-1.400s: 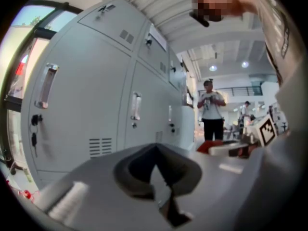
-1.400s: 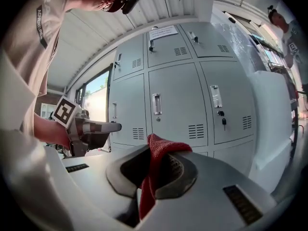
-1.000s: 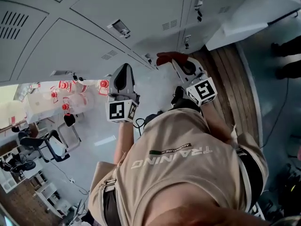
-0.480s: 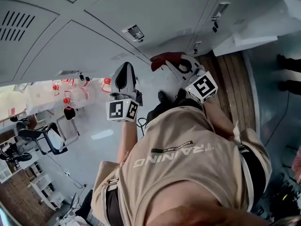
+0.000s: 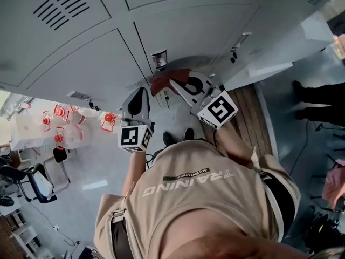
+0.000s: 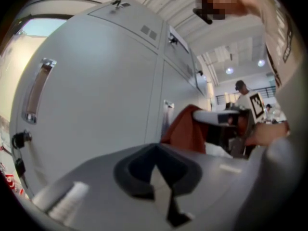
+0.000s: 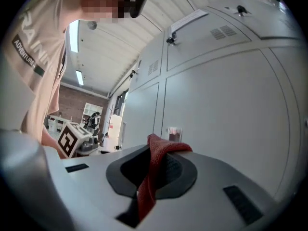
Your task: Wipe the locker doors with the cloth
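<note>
**Head view:** the right hand-held gripper (image 5: 175, 84) pinches the red cloth (image 5: 163, 80) close to a grey locker door (image 5: 188, 31). The left hand-held gripper (image 5: 138, 93) is at 8 o'clock of the cloth, apart from it.

**Left gripper view:** jaws pressed together, nothing between them; the cloth (image 6: 185, 129) is at 1 o'clock.

**Right gripper view:** the cloth (image 7: 159, 150) is clamped between the jaws, with the door (image 7: 216, 109) at 1 o'clock.

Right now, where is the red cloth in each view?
Head view: red cloth upper centre, at the right gripper's tip.
Left gripper view: centre right, hanging beside the locker doors.
Right gripper view: bottom centre, clamped in the jaws.
Shared landmark: the grey locker doors.
</note>
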The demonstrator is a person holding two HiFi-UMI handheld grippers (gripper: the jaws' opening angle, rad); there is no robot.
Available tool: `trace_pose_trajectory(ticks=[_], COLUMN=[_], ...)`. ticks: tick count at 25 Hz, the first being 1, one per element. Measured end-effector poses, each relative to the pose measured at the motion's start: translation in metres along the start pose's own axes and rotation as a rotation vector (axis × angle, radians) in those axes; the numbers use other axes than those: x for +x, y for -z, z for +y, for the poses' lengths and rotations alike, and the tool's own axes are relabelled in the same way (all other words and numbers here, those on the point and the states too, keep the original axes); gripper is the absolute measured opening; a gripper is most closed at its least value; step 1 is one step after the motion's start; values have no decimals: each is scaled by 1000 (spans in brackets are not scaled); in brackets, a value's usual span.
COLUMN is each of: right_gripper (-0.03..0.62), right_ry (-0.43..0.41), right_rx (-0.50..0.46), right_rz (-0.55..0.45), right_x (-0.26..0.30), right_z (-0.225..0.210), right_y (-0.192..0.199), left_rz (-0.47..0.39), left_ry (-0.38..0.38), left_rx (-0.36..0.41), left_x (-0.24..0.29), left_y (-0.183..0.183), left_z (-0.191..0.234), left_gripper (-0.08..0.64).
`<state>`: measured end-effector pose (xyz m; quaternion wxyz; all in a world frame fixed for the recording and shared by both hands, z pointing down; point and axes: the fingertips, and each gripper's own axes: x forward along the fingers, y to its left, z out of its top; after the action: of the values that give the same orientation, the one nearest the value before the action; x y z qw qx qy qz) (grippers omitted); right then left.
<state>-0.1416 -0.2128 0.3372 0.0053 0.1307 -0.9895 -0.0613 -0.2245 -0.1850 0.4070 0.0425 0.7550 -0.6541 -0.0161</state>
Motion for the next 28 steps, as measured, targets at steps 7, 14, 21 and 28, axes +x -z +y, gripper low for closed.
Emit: trace_pose_trajectory(ticks=[7,14,21,28], right_gripper=[28,28,28,28], right_ry=[29,48,149,123], right_rx=[-205,-350,-424,-359], right_rz=[-211,-341,-270,-210], right_x=[12,22,51,51], right_z=[-14,-18,-37,-37], right_y=[-135,-223,-220,-182], left_rz=[-24,-51,-39,-31], left_ry=[46,61,24,14], left_rx=[-8,7,-16,-17], left_x=[1,-4,-21,-27], left_y=[-1,-12,-4,-1], left_z=[-5,-5,2,0], left_gripper=[5,5,5,5])
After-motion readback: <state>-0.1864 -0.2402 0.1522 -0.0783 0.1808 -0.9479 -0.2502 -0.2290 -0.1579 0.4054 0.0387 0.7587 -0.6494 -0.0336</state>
